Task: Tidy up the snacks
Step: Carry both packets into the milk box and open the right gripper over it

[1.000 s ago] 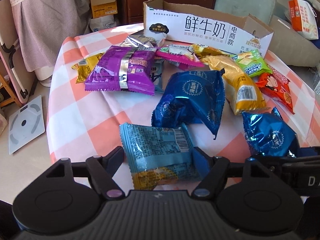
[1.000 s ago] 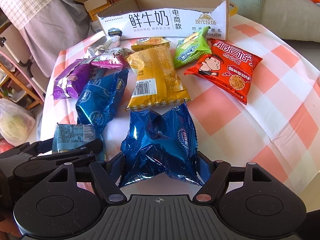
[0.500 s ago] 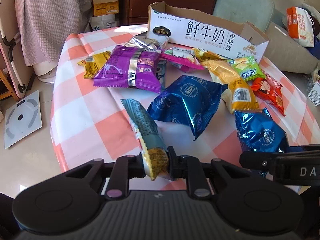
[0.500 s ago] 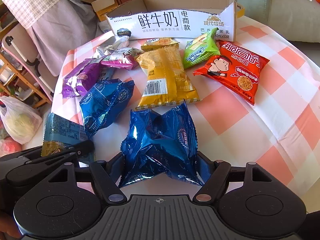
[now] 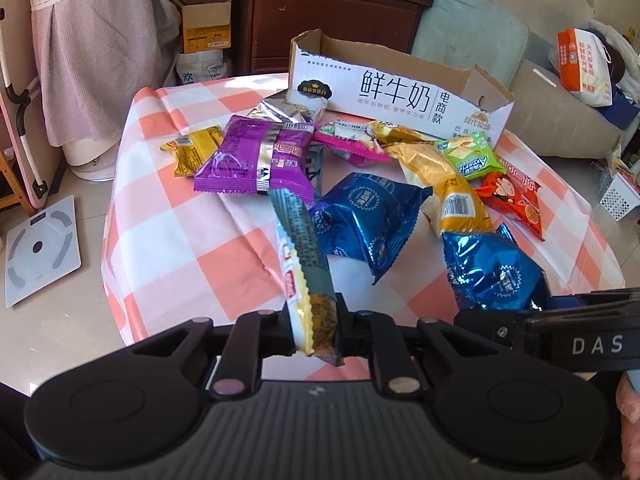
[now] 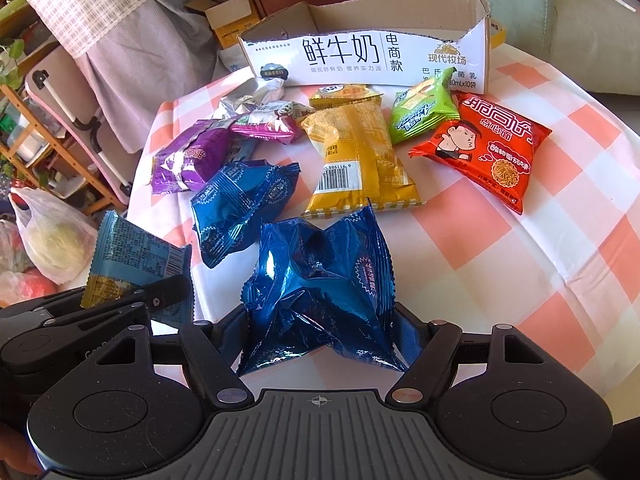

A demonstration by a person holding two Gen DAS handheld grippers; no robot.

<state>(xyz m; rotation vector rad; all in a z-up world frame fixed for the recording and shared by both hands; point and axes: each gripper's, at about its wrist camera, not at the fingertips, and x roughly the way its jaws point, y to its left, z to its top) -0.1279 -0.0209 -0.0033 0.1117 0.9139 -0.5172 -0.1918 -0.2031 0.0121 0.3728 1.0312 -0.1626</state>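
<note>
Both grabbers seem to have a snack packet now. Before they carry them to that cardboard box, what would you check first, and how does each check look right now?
1. Left gripper clamped on the teal packet: ok, pinched at its end.
2. Teal packet clear of the table: ok, it sticks up in the air.
3. Right gripper holding the crumpled blue packet: ok, fingers press both its sides.
4. Blue packet lifted: cannot tell.
5. Cardboard box open on top: ok.
6. Room inside the box: cannot tell, its floor is hidden.
</note>
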